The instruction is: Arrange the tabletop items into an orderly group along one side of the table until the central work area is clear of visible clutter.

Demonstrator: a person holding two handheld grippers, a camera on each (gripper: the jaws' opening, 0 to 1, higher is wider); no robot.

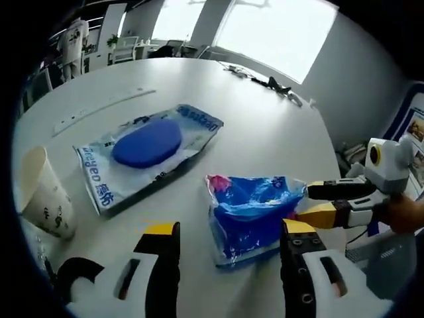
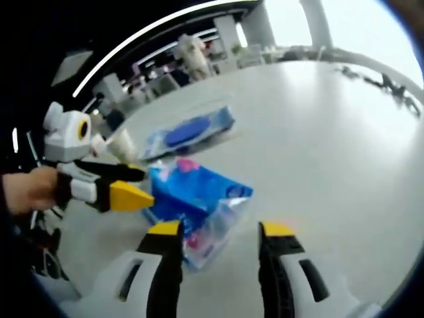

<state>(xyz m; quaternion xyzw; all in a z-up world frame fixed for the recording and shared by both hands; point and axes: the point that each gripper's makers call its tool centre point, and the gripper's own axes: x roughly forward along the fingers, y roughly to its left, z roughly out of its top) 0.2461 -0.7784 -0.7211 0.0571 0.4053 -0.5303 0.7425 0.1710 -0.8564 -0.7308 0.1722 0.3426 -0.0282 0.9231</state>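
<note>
A crumpled blue plastic bag (image 1: 255, 209) with a pink patch lies on the white table (image 1: 265, 139). My left gripper (image 1: 230, 229) stands open, its jaws on either side of the bag's near end. My right gripper (image 1: 305, 203) comes in from the right, its fingertips at the bag's right edge. In the right gripper view the same bag (image 2: 195, 192) lies just ahead of my open right gripper (image 2: 220, 229), one corner between its jaws. My left gripper (image 2: 147, 185) reaches it from the left. A clear flat pack (image 1: 149, 142) holding a blue disc lies further off.
A paper cup (image 1: 43, 192) stands at the table's left edge, beside the flat pack (image 2: 189, 132). A pale strip (image 1: 99, 109) lies beyond the pack. Dark cables (image 1: 265, 81) run along the far rim. Bare tabletop stretches to the right (image 2: 331, 132). A person (image 1: 71, 36) stands in the background.
</note>
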